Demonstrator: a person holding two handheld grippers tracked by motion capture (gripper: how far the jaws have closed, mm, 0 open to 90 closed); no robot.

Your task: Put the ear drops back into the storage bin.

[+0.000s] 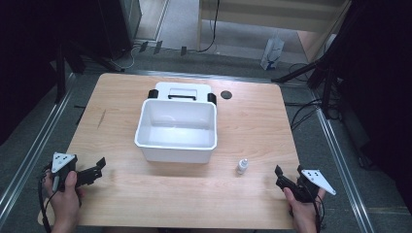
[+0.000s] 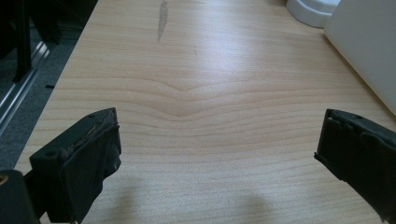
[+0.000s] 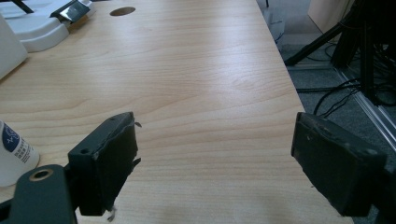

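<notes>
A white plastic bin (image 1: 176,131) stands open and empty at the table's middle, its lid (image 1: 182,91) lying flat behind it. A small white bottle (image 1: 242,166) stands upright right of the bin's front corner; its labelled side (image 3: 14,151) shows at the left edge of the right gripper view. My left gripper (image 1: 99,165) is held low at the front left, open, with bare wood between its jaws (image 2: 217,144). My right gripper (image 1: 281,175) rests at the front right, open and empty (image 3: 215,154), a short way right of the bottle.
A round dark hole (image 1: 226,94) sits in the wooden table (image 1: 121,194) near the far edge, right of the lid. Cables, stand legs and a white bag (image 1: 272,52) lie on the floor beyond the table. The bin's wall (image 2: 369,46) rises at the right of the left gripper view.
</notes>
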